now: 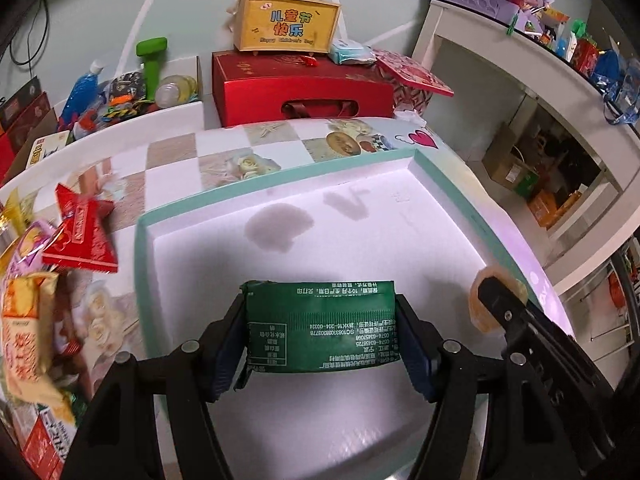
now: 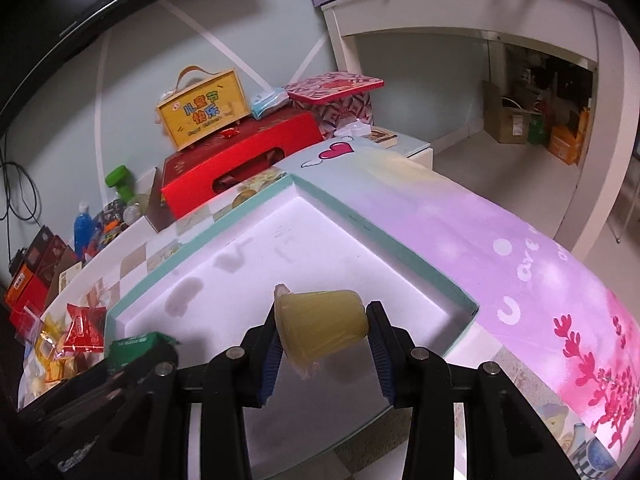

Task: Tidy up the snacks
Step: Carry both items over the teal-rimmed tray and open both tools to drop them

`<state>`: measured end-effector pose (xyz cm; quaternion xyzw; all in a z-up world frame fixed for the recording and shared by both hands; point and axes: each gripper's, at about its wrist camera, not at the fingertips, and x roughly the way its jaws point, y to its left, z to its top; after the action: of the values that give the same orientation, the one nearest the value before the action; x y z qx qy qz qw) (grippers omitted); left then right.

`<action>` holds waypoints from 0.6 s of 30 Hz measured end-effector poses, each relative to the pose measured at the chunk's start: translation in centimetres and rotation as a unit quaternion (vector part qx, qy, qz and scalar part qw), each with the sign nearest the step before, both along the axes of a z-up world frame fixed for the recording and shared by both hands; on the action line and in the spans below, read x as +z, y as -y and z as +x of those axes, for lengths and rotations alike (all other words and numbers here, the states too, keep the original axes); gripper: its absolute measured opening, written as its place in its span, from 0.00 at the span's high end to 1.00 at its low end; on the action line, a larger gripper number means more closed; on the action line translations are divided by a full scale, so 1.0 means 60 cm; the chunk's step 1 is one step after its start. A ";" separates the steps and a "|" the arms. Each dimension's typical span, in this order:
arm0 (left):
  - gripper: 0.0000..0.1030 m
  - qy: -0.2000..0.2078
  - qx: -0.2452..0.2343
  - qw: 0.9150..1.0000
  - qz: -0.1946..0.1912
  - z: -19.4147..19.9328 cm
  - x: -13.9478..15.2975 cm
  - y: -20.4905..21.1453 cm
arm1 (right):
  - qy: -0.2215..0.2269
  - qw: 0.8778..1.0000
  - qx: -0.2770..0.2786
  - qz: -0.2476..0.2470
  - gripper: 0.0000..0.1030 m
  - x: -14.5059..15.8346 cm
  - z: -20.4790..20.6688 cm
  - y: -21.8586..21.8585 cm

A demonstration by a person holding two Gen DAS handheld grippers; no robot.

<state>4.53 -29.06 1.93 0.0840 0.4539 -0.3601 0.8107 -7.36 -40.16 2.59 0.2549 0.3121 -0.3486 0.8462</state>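
Observation:
A green snack packet [image 1: 320, 332] hangs over the white inside of a shallow teal-rimmed box [image 1: 280, 186], with my left gripper [image 1: 320, 300] shut on it, a blue pad against each end. My right gripper [image 2: 325, 312] is shut on a yellow jelly cup [image 2: 320, 330] lying sideways, above the same box [image 2: 384, 248] near its right corner. Each gripper shows in the other's view: the right one with the jelly cup [image 1: 482, 300] beside the box's right rim, the left one with the green packet [image 2: 134, 344] at lower left. The box holds no snacks; grey stains mark its floor.
Loose snacks lie left of the box: a red packet [image 1: 84, 232] and a yellow-and-pink bag [image 1: 24, 320]. Behind the table stand a red gift box [image 1: 300, 92] and a yellow handled box [image 1: 288, 20]. A white shelf unit [image 1: 520, 60] stands to the right.

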 end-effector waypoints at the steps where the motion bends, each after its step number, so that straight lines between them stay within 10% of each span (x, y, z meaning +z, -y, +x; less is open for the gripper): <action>1: 0.28 -0.001 -0.001 1.000 0.000 0.001 -0.001 0.002 | -0.001 1.000 0.001 0.000 0.58 -0.001 0.001 0.000; 18: 0.04 0.055 0.073 0.996 0.004 0.014 0.038 -0.068 | 0.000 1.000 0.022 -0.010 0.42 0.012 0.000 -0.025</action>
<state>5.35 -24.96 4.21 0.0737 0.4150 -0.2930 0.8582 -7.36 -38.68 3.31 0.2395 0.3142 -0.3333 0.8560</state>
